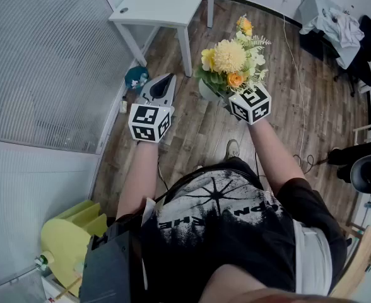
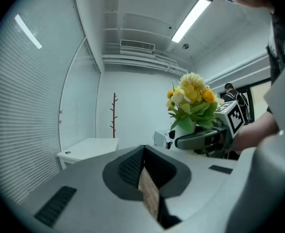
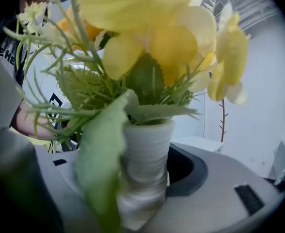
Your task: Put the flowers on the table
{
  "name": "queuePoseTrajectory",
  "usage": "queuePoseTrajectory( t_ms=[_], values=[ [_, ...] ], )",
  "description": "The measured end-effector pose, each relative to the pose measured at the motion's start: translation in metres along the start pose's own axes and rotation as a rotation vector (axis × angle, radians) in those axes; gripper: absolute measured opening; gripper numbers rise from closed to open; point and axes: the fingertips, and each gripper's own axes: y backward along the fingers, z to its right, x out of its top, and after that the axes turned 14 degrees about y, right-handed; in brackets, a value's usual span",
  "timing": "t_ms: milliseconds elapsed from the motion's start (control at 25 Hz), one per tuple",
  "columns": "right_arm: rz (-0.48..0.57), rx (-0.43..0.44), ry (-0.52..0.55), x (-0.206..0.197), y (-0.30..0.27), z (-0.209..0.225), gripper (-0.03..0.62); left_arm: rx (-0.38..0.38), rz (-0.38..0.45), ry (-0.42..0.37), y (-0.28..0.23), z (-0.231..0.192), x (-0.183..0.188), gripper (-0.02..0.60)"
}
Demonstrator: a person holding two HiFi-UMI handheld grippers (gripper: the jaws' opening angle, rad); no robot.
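My right gripper [image 1: 216, 95] is shut on a white ribbed vase [image 3: 146, 161] that holds yellow and orange flowers [image 1: 231, 58] with green leaves. The bunch hangs in the air over the wooden floor, upright. In the right gripper view the blooms [image 3: 154, 25] fill the top and the vase stands between the jaws. My left gripper [image 1: 163, 81] is beside it to the left, shut, with nothing in it. The white table [image 1: 163, 2] stands ahead, beyond both grippers. From the left gripper view, the table [image 2: 87, 147] lies at left and the flowers [image 2: 191, 98] at right.
A blinds-covered glass wall runs along the left. A teal object [image 1: 136, 77] lies on the floor by the table leg. A yellow-green seat [image 1: 72, 232] is behind me at left. Chairs with clothes [image 1: 340, 24] stand at right. A coat stand [image 2: 114, 115] is by the far wall.
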Motion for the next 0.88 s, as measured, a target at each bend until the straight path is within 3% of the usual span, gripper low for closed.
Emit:
queuePoseTrajectory(
  t_ms=[880],
  values=[
    [-0.01, -0.005, -0.008, -0.002, -0.003, -0.004, 0.256, 0.007, -0.016, 0.022, 0.001, -0.009, -0.008, 0.012]
  ],
)
